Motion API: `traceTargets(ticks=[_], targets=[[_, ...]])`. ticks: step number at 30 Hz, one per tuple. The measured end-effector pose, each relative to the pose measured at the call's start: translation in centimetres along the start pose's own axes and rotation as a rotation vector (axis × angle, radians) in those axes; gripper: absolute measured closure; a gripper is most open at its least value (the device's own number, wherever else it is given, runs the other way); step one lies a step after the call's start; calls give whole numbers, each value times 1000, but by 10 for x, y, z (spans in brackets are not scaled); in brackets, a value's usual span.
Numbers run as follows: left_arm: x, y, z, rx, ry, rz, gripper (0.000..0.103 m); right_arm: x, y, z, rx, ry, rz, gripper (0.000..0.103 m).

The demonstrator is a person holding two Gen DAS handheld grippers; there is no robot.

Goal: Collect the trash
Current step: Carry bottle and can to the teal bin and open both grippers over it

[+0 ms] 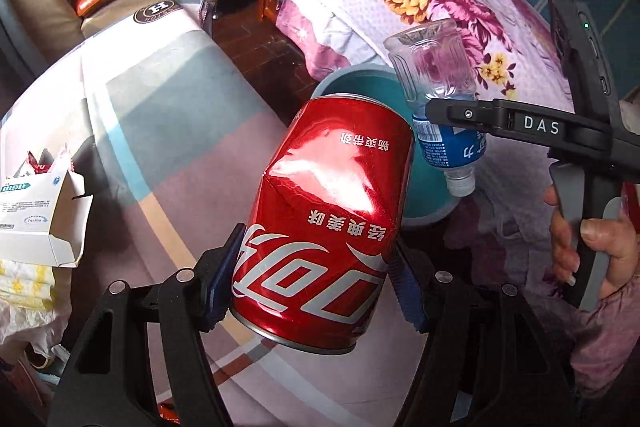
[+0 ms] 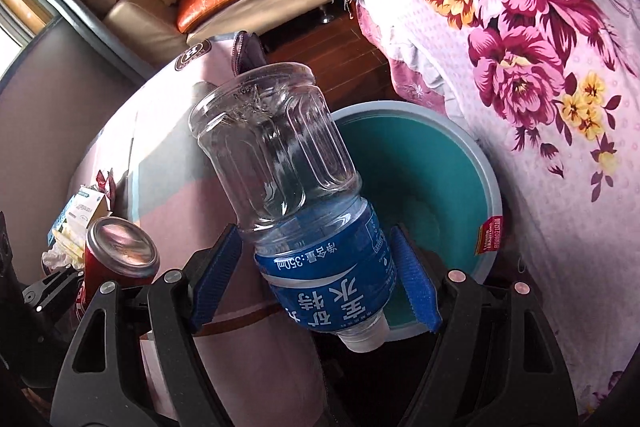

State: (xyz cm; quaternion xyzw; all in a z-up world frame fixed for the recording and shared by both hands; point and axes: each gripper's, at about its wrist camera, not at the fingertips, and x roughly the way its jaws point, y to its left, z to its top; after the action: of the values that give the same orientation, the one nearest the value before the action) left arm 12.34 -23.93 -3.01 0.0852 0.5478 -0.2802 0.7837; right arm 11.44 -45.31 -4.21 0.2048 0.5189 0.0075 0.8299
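My left gripper (image 1: 312, 281) is clamped on a red can (image 1: 328, 219): both blue pads press its sides near the lower end. The can is dented at mid-height and tilts away from the camera, its far end over the near rim of the teal bin (image 1: 360, 83).

My right gripper (image 2: 316, 283) is clamped on a clear bottle (image 2: 288, 179), pads on the blue label. The bottle is inverted: white cap toward the camera, base pointing away and up. It hangs just beside the bin (image 2: 424, 171), which stands on the floor between the two beds.

Both grippers point steeply downward. In the left view, a hand (image 1: 592, 239) wraps the right gripper's handle, fingers curled round the grey grip.

On the striped bedspread (image 1: 160, 115) to the left lie an open white carton (image 1: 44, 219) and some wrappers. The floral bedspread (image 2: 520, 47) lies to the right.
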Motion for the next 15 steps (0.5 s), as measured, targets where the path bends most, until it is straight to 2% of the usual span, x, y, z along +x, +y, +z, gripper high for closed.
traceTargets(ticks=[9,15], targets=[[44,-12,19,16,58,-7,35,40,-35,-14,55,112,26,30],[57,-13,25,18,72,-1,35,40,-42,-17,74,114,50,30]])
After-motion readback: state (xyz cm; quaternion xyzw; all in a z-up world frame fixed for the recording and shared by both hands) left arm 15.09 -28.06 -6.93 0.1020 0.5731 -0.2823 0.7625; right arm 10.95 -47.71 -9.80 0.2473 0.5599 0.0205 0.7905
